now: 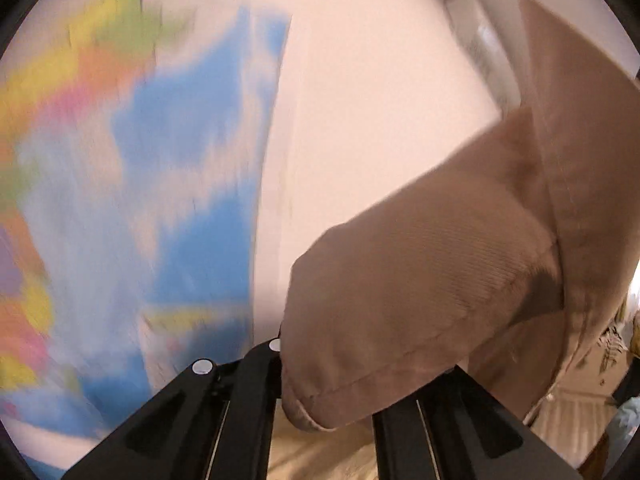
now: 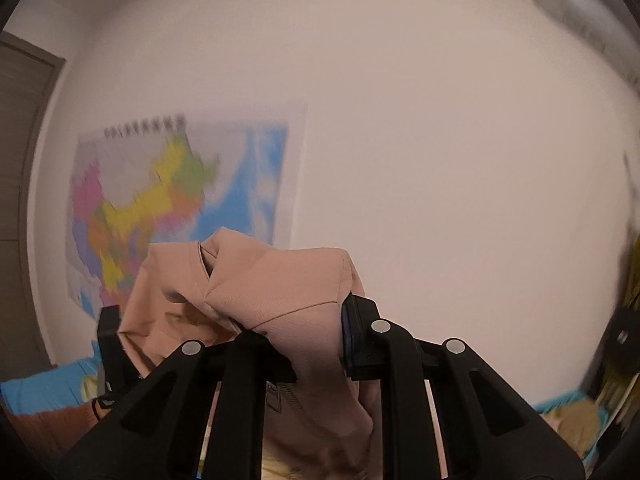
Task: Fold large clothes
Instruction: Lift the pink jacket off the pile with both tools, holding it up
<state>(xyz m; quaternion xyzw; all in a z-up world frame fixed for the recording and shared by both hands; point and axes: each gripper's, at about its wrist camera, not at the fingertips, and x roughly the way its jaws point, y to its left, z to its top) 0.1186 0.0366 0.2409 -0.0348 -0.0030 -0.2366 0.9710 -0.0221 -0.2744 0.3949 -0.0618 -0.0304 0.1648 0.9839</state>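
Observation:
A large beige-pink garment [image 1: 420,292] with a ribbed hem hangs in the air, held up in front of a wall. My left gripper [image 1: 320,384] is shut on a bunched edge of it; the cloth covers the fingertips. In the right wrist view the same garment [image 2: 272,296] drapes over my right gripper [image 2: 308,332], which is shut on a fold of it. A zipper [image 2: 280,396] shows below the fold. The left gripper's black body [image 2: 110,344] appears at the left, behind the cloth.
A colourful wall map [image 2: 180,204] hangs on the pale wall and fills the left of the left wrist view [image 1: 140,180]. A dark door [image 2: 20,184] is at far left. Blue bedding [image 2: 48,388] lies low down. An air conditioner [image 2: 576,4] sits at the upper right.

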